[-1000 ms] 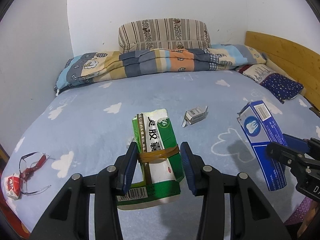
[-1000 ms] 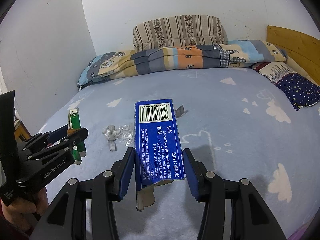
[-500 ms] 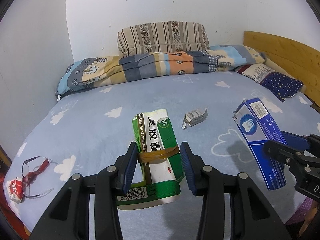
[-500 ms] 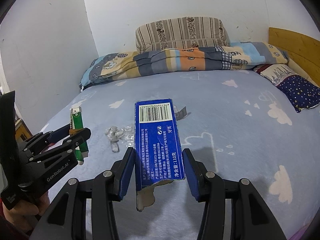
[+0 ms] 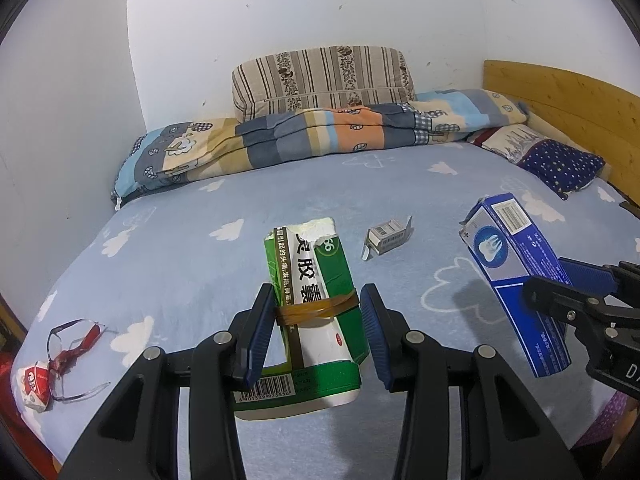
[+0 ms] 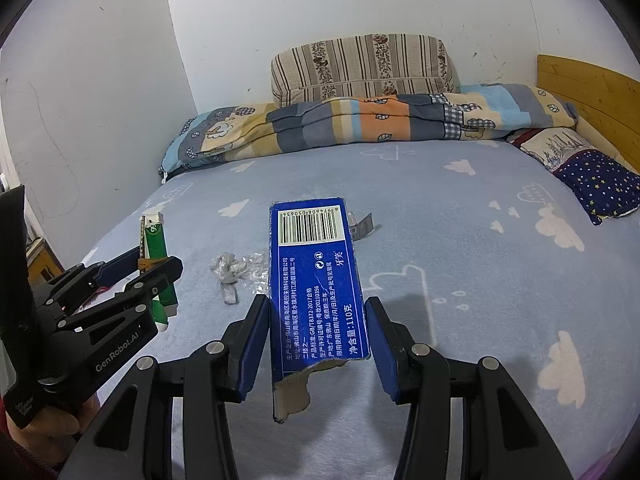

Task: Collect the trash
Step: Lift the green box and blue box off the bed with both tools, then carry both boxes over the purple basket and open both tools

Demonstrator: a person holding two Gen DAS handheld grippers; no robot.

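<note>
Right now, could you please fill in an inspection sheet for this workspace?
Surface: bed sheet, light blue with white clouds, unmade.
Job's things: green box with a brown band, held off the bed; blue toothpaste box, torn at its near end, held off the bed; small grey box, crumpled clear wrapper and red-and-white wrapper lying on the sheet.
Clutter: glasses near the red-and-white wrapper.
Grippers: left gripper shut on the green box; right gripper shut on the blue toothpaste box.
Cables: nothing seen.
Surroundings: folded quilt, striped pillow, starred pillow, wooden headboard, white walls.
</note>
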